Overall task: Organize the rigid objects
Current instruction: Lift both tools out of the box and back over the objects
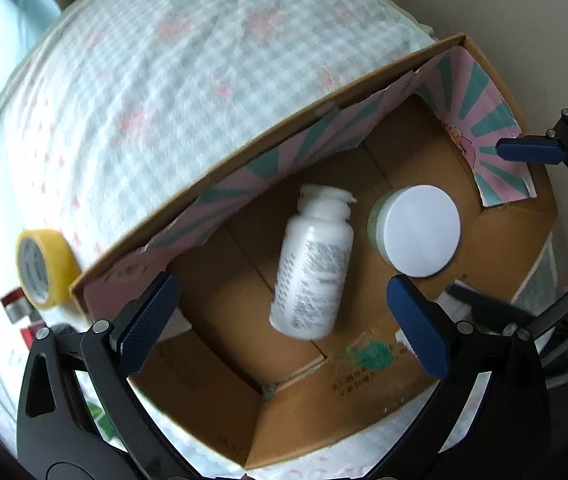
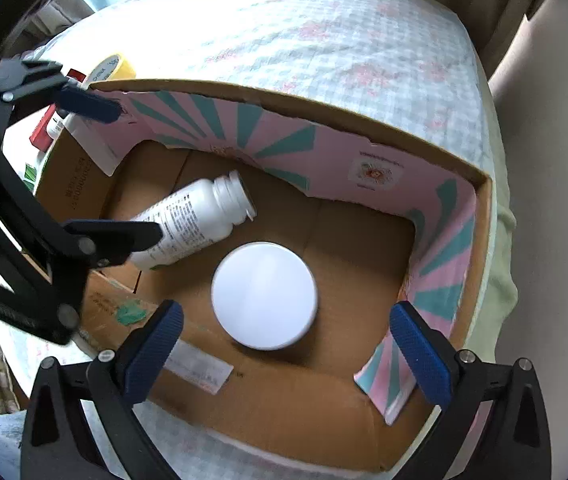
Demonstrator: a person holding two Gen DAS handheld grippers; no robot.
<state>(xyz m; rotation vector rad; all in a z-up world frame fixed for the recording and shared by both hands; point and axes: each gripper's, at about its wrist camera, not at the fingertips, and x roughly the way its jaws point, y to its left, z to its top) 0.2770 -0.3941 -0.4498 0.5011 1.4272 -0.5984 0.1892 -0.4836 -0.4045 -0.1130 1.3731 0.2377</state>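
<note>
Both grippers hung over the open cardboard box (image 1: 220, 420) on the checked cloth (image 1: 164, 80), pointed down into it. Left gripper (image 1: 284, 320) fingers spread wide, nothing between the pads: the white bottle (image 1: 312, 264) lay loose on the box floor in the gap, on its side, long axis running from about 12 o'clock at the cap to 6 o'clock at the base in the left view. Right gripper (image 2: 290, 352) fingers likewise wide apart and empty, the round white-lidded jar (image 2: 264, 294) standing upright just ahead of them at 12 o'clock. Bottle nearer the left hand, jar nearer the right; judged released, both already in the box. Seen only from the left: a yellow tape roll (image 1: 42, 266) and small red items (image 1: 16, 308) outside the box at 9 o'clock, probably next to be fetched, closest to the left hand. Seen only from the right: the bottle's open neck pointing toward 2 o'clock, and the left gripper's fingers straddling the bottle's base.
</note>
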